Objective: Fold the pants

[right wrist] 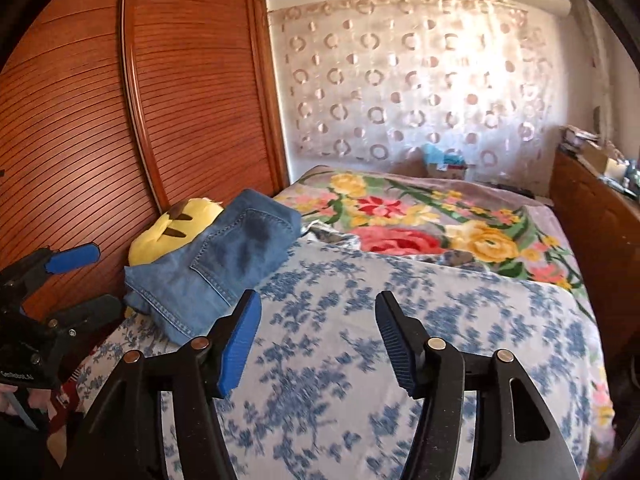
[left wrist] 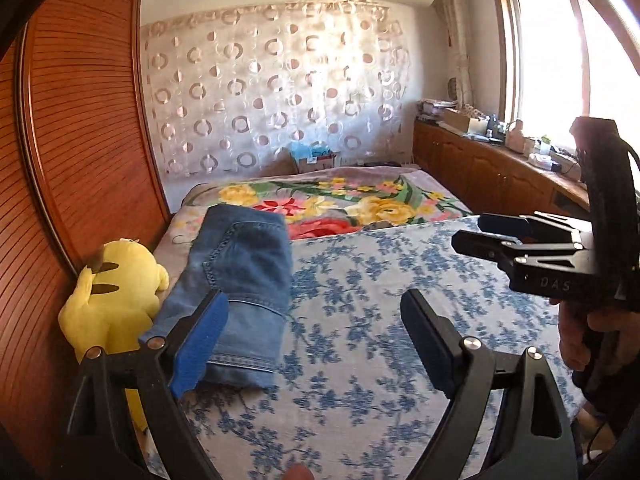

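Blue denim pants (left wrist: 244, 280), folded into a compact bundle, lying on the bed (left wrist: 360, 360) at the left-centre of the left wrist view. Back pocket faces up. Long axis runs from the lower centre of the frame up toward the floral blanket (left wrist: 360, 200); the stitched hem end is nearest the camera. Left edge of the bundle touches a yellow plush toy (left wrist: 116, 292), which sits against the slatted wooden wardrobe (left wrist: 80, 120).

Bed sheet is white with blue flower print. Cardboard box (left wrist: 316, 160) at the far end of the bed against the sheer curtain (left wrist: 272, 92); something light blue pokes out of it, can't tell what.

Left tongs (left wrist: 316, 320): wide open, nothing between them, above the sheet, angled downward. Blue left pad overlaps the pants in the frame; contact can't be confirmed.

Right tongs (right wrist: 318, 336): open, empty, over bare sheet, pants up and to the left of them. In the left wrist view they enter from the right edge, held by a hand (left wrist: 580, 332), pointing left across the bed, well apart from the pants.
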Demonstrator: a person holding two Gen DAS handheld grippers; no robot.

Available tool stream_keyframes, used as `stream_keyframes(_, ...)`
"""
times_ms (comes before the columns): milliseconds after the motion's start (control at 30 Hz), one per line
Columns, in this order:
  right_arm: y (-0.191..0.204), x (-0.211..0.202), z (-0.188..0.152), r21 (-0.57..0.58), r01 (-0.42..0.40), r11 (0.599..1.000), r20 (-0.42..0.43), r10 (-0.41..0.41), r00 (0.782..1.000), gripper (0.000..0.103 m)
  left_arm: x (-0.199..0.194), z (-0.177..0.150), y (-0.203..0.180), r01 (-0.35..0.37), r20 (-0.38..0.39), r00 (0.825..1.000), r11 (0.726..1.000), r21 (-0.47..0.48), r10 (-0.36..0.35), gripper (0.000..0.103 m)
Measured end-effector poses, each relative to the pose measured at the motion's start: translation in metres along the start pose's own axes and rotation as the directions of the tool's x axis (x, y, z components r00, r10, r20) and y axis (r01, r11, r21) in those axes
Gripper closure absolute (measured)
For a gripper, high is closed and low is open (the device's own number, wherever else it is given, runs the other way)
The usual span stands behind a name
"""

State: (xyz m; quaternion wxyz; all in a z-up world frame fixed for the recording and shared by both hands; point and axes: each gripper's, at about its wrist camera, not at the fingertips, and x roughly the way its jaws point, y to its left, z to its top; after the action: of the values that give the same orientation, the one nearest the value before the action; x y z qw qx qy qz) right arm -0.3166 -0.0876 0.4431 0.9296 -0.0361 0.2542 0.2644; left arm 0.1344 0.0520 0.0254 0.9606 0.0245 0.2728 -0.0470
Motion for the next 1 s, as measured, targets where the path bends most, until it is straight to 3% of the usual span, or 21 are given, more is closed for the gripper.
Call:
stream_keyframes(200,0.002,-0.045,-0.02,0.013,0.053,0.999,0.029,-0.053,0.998,0.035,-0.01,-0.002,-0.027,-0.022,0.016,1.0,1.0,0.014,0.022,0.015)
stream_keyframes(533,0.015,-0.104,-0.045,0.028,0.112,0.993,0.058,-0.114,0.992,0.033,-0.025,-0.012,-0.058,0.038,0.036,0.999,0.999,-0.002,-0.038,0.015)
stream_keyframes(1000,0.021,-0.146,-0.064,0.079,0.158,0.984,0.124,-0.167,0.978,0.033,-0.058,-0.016,-0.073,0.015,0.083,0.996,1.0,-0.005,-0.014,0.015)
